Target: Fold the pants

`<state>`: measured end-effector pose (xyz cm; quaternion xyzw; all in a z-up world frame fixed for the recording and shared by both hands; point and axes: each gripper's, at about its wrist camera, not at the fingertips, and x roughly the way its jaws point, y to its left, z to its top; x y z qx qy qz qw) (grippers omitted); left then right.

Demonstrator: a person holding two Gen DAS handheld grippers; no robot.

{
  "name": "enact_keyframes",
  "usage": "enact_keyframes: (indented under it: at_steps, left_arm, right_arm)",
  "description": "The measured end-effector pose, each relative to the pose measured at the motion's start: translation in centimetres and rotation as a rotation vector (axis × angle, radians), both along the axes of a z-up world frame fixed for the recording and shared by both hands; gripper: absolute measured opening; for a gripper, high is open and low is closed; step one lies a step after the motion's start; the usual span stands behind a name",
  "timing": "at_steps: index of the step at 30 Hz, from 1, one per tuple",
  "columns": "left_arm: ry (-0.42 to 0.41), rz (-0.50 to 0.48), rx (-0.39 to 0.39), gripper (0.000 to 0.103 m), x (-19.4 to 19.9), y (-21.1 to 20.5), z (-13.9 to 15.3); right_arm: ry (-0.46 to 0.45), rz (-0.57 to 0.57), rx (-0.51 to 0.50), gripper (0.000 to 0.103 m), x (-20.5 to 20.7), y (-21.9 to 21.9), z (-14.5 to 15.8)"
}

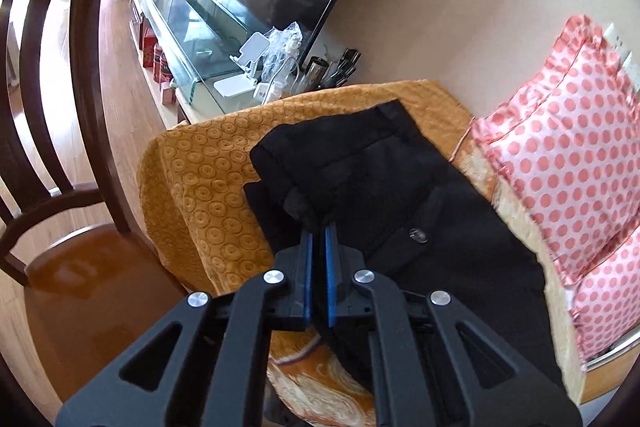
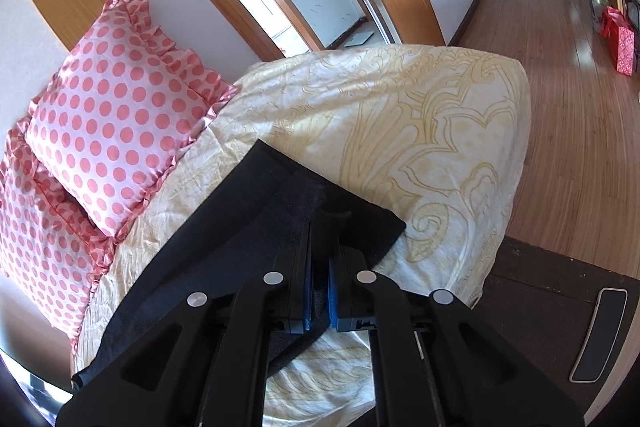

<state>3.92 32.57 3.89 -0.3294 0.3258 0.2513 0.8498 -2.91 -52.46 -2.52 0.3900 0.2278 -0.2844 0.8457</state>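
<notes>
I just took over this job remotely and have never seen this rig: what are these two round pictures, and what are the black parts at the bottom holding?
No robot arm here: a person holds a two-finger tool in each hand, and each carries a fisheye camera looking along its fingers. One picture comes from the left tool, the other from the right tool. The black, blue-padded parts are the fingers. Both tools are shut on black pants, which lie partly folded on a bed. Under them are a cream sheet and an orange blanket. Polka-dot pillows sit beside the pants, and a wooden chair stands left of the bed.
</notes>
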Motion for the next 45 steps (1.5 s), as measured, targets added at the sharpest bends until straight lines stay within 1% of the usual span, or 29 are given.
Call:
enact_keyframes:
  at_steps: [2,4,6,7,8,9,10,11,12,13,14,15,16,18,20,22,24,26,28,30,31,33,36,37,39,40,41,43,45]
  left_arm:
    - [0.007,0.001,0.03,0.005,0.2,-0.4,-0.2]
    - [0.009,-0.004,0.042,0.006,0.2,-0.7,0.1]
    - [-0.003,-0.011,0.042,0.012,-0.3,-0.7,0.6]
    - [-0.005,-0.014,0.051,0.014,-0.6,-0.8,1.0]
    - [-0.009,-0.014,0.066,0.017,-0.9,-1.0,1.5]
    - [-0.019,-0.01,0.1,0.017,-1.4,-1.5,2.3]
    - [-0.031,-0.019,0.124,0.019,-1.7,-2.1,3.0]
    - [-0.042,-0.031,0.149,0.025,-2.0,-2.9,3.7]
    - [-0.054,-0.049,0.178,0.035,-2.1,-3.9,4.4]
    - [-0.069,-0.086,0.217,0.041,-2.1,-5.5,5.3]
    - [-0.083,-0.126,0.243,0.051,-2.0,-7.0,5.8]
    - [-0.1,-0.204,0.275,0.055,-1.5,-9.4,6.3]
    - [-0.109,-0.266,0.286,0.055,-1.1,-11.0,6.4]
    - [-0.117,-0.453,0.289,0.059,0.5,-15.5,6.2]
    - [-0.111,-0.58,0.29,0.06,1.6,-18.9,5.6]
    - [-0.101,-0.705,0.309,0.062,2.6,-22.6,4.7]
    - [-0.087,-0.775,0.325,0.064,3.1,-25.1,3.6]
    - [-0.071,-0.84,0.322,0.065,3.5,-27.3,2.8]
    - [-0.058,-0.868,0.336,0.066,3.9,-28.7,2.1]
    - [-0.048,-0.868,0.37,0.071,4.2,-29.8,1.7]
    - [-0.04,-0.863,0.398,0.072,4.2,-30.3,1.3]
    - [-0.032,-0.855,0.42,0.074,4.0,-30.6,0.9]
    - [-0.015,-0.854,0.417,0.077,3.9,-31.0,-0.1]
    - [-0.009,-0.855,0.41,0.077,3.9,-31.0,-0.4]
    - [0.002,-0.854,0.398,0.079,4.0,-30.9,-0.8]
    - [0.008,-0.853,0.388,0.079,3.9,-30.7,-1.1]
    - [0.008,-0.853,0.38,0.081,4.0,-30.6,-1.4]
    - [-0.008,-0.853,0.391,0.084,3.6,-30.7,-1.5]
    - [-0.014,-0.86,0.402,0.09,3.5,-31.1,-1.7]
  right_arm:
    - [0.006,0.002,0.003,0.006,0.1,-0.2,-0.3]
    - [0.022,0.011,-0.009,0.006,0.3,-0.2,-0.2]
    - [0.043,0.019,-0.027,0.006,0.2,0.0,0.1]
    - [0.043,0.019,-0.03,0.01,0.0,0.1,0.3]
    - [0.045,0.01,-0.035,0.016,-0.4,0.1,0.5]
    - [0.039,0.0,-0.05,0.018,-1.0,0.3,1.0]
    - [0.037,-0.012,-0.065,0.029,-1.4,0.3,1.3]
    - [0.04,-0.033,-0.083,0.047,-1.9,0.5,1.7]
    - [0.036,-0.047,-0.099,0.054,-2.4,0.6,2.1]
    - [0.028,-0.043,-0.1,0.056,-2.7,0.5,2.3]
    - [0.023,-0.038,-0.094,0.056,-2.8,0.4,2.3]
    - [0.017,-0.031,-0.082,0.056,-2.9,0.3,2.2]
    - [0.02,-0.032,-0.071,0.056,-2.8,0.0,2.0]
    - [0.026,-0.041,-0.051,0.056,-2.5,-0.3,1.6]
    - [0.022,-0.044,-0.027,0.056,-2.4,-0.6,1.1]
    - [0.028,-0.042,-0.019,0.056,-2.2,-0.6,0.6]
    - [0.038,-0.04,-0.039,0.056,-2.0,-0.2,0.6]
    - [0.04,-0.023,-0.047,0.056,-1.7,0.1,0.6]
    - [0.054,-0.006,-0.069,0.055,-1.2,0.6,0.7]
    - [0.063,0.007,-0.089,0.055,-1.0,1.1,0.7]
    - [0.063,0.014,-0.093,0.054,-0.9,1.2,0.6]
    - [0.058,0.023,-0.104,0.052,-0.7,1.6,0.6]
    - [0.036,0.025,-0.102,0.047,-0.8,1.8,0.4]
    - [0.031,0.017,-0.102,0.044,-0.8,1.8,0.3]
    - [0.028,0.005,-0.095,0.032,-0.9,1.5,0.1]
    - [0.027,0.002,-0.091,0.023,-0.9,1.4,0.0]
    - [0.022,0.002,-0.083,0.016,-1.0,1.2,-0.1]
    - [-0.008,0.004,-0.049,0.011,-1.0,0.9,-0.2]
    - [-0.034,0.001,-0.047,0.01,-1.1,1.0,0.2]
